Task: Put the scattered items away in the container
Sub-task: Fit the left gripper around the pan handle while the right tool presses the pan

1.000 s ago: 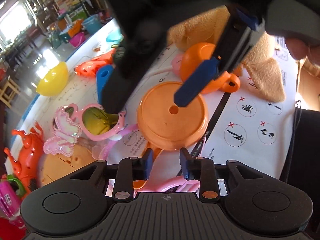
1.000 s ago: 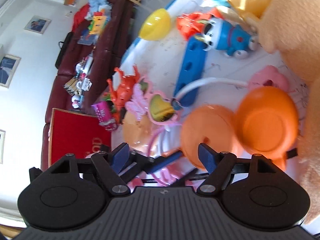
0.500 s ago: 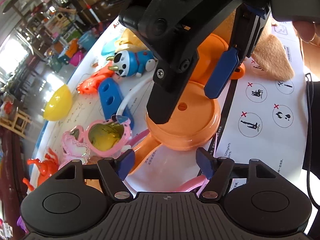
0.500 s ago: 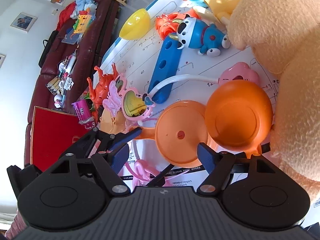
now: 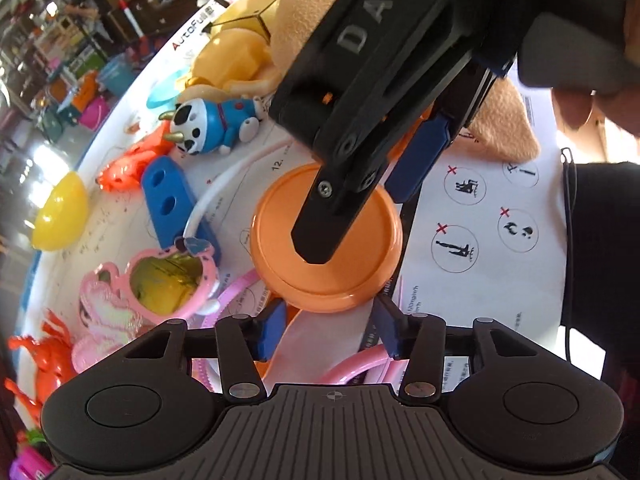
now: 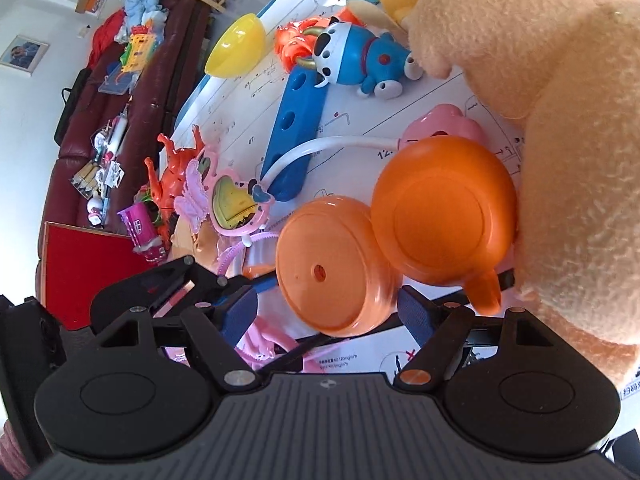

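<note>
Closing with nothing pinched, the left gripper (image 5: 327,330) hung at 6 o'clock below the one orange lid (image 5: 326,240). The right gripper (image 6: 326,312) stood open, straddling that lid's near rim. Only the right view showed one orange pot (image 6: 444,216) at 1 o'clock; only the left showed a hand (image 5: 580,108). Farther off: one blue block (image 6: 296,128), one yellow half-shell (image 5: 60,218).

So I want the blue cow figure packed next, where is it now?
The blue cow figure lies near the top of the right wrist view, at the far end of the blue perforated bar, against the big plush toy.
</note>
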### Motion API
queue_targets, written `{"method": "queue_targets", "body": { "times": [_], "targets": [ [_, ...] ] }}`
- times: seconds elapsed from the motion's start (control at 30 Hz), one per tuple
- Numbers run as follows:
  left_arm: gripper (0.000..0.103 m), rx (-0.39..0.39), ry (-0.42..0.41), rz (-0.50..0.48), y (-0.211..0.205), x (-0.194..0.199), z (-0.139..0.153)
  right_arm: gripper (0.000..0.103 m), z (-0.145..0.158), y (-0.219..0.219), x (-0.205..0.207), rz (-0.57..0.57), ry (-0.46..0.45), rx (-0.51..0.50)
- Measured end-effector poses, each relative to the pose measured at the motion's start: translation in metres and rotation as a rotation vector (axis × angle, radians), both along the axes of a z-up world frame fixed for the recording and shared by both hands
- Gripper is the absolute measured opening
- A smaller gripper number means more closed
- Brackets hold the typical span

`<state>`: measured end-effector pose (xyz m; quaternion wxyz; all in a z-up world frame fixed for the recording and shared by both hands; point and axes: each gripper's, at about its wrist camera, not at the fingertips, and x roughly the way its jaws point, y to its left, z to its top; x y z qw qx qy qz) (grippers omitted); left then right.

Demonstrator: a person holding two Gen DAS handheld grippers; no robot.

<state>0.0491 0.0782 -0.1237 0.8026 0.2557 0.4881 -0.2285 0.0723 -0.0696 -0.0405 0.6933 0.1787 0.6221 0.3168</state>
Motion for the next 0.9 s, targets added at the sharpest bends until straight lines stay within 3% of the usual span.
{"method": "queue_targets", "body": {
  "times": [0.13, 0.2, 0.4, 0.47, 0.57, 0.7, 0.77, 0.9],
  "targets": [
    [0.062, -0.088, 0.028, 0.016, 0.005, -0.008, 0.008, 0.080, -0.003, 0.000, 0.003, -0.011, -0.015, -0.005],
    [0.060, -0.117, 0.035, 0.029, 0.009, -0.008, 0.013, 0.075, -0.006, -0.003, 0.005, -0.018, -0.017, -0.007],
    [0.058, -0.065, -0.003, 0.063, 0.017, -0.009, 0.021, 0.071, -0.006, 0.000, 0.004, 0.019, -0.073, -0.023],
    [0.048, -0.028, 0.004, 0.049, 0.016, -0.009, 0.018, 0.071, -0.006, 0.000, 0.004, 0.021, -0.075, -0.022],
    [0.044, -0.041, -0.006, 0.058, 0.020, -0.012, 0.023, 0.071, -0.006, -0.001, 0.004, 0.020, -0.071, -0.018],
    [0.045, 0.021, -0.038, 0.051, 0.022, -0.011, 0.025, 0.071, -0.006, -0.001, 0.004, 0.023, -0.069, -0.014],
    [0.051, 0.040, -0.043, 0.041, 0.021, -0.010, 0.024, 0.072, -0.006, 0.000, 0.005, 0.025, -0.066, -0.013],
    [0.054, 0.126, -0.045, -0.028, 0.009, -0.011, 0.012, 0.073, -0.006, 0.000, 0.004, 0.029, -0.066, -0.011]
  ]
}}
